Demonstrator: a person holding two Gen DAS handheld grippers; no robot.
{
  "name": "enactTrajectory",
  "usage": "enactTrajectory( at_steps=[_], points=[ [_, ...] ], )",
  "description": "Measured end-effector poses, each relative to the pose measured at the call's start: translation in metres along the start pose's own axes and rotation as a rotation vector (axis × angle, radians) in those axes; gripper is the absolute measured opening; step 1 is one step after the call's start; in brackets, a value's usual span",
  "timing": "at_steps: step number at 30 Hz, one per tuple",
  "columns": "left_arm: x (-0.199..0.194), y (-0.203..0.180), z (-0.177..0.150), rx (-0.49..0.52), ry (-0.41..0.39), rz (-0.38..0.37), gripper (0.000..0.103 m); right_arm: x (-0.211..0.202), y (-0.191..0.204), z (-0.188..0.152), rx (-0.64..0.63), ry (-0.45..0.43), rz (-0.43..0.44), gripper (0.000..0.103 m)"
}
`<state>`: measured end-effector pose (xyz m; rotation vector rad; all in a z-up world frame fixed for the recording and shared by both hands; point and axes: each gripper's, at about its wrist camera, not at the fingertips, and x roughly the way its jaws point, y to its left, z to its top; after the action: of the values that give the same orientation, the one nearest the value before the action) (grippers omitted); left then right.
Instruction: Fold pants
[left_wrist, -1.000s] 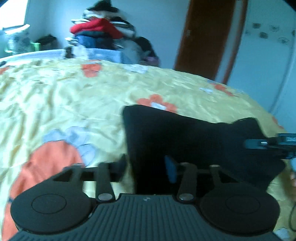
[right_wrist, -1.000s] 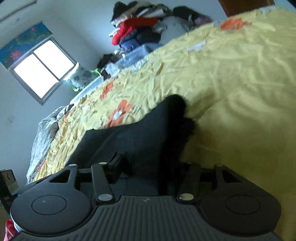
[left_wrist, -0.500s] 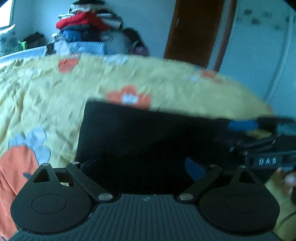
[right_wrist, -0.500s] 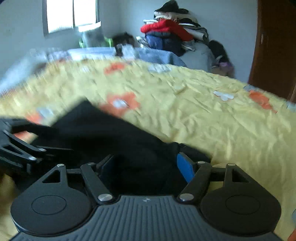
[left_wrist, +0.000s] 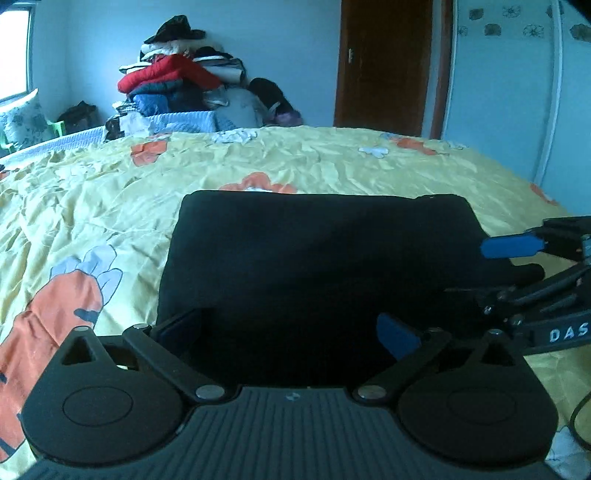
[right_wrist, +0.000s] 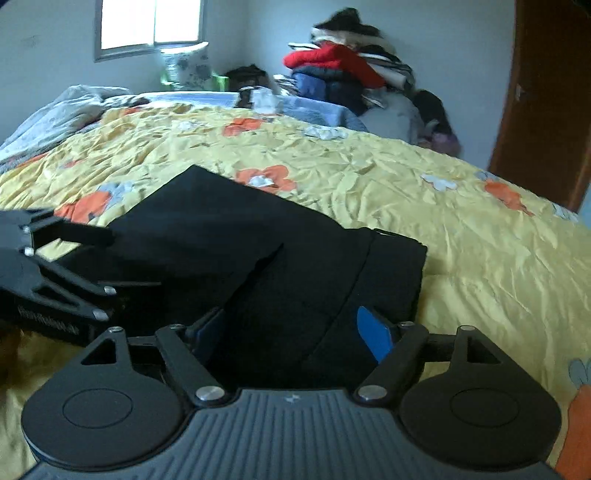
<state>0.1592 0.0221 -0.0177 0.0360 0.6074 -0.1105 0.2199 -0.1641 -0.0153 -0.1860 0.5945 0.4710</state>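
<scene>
pants (left_wrist: 317, 258): black, laid folded on the yellow flowered bed (left_wrist: 110, 206), directly ahead of and beneath both grippers | left gripper (left_wrist: 288, 330): fingers spread wide, nothing gripped, near edge of the pants seen between them | right gripper (right_wrist: 291, 328): released, fingers apart over the pants | clothes pile (left_wrist: 184, 88): seen beyond the bed

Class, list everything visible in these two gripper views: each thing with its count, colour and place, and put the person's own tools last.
pants: one, black, folded flat on the bed.
bedspread: one, yellow with orange flowers, under the pants.
clothes pile: one, red, blue and dark, by the far wall.
door: one, brown, far wall.
window: one, bright, far left.
left gripper: one, black, open over the pants.
right gripper: one, black, open over the pants.
</scene>
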Motion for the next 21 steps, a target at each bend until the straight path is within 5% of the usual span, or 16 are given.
enactTrajectory(
  at_steps=[6, 8, 21],
  points=[
    [-0.008, -0.003, -0.007, -0.045, -0.014, 0.062, 0.103, -0.016, 0.015, -0.007, 0.08, -0.022, 0.024, 0.1],
    [-0.006, -0.006, -0.009, -0.04, -0.024, 0.073, 0.103, -0.005, 0.025, -0.015, 0.025, 0.001, -0.033, 0.103],
    [-0.025, 0.001, -0.013, -0.088, -0.018, 0.105, 0.103, -0.031, 0.051, -0.023, 0.096, 0.012, -0.186, 0.103]
  ],
)
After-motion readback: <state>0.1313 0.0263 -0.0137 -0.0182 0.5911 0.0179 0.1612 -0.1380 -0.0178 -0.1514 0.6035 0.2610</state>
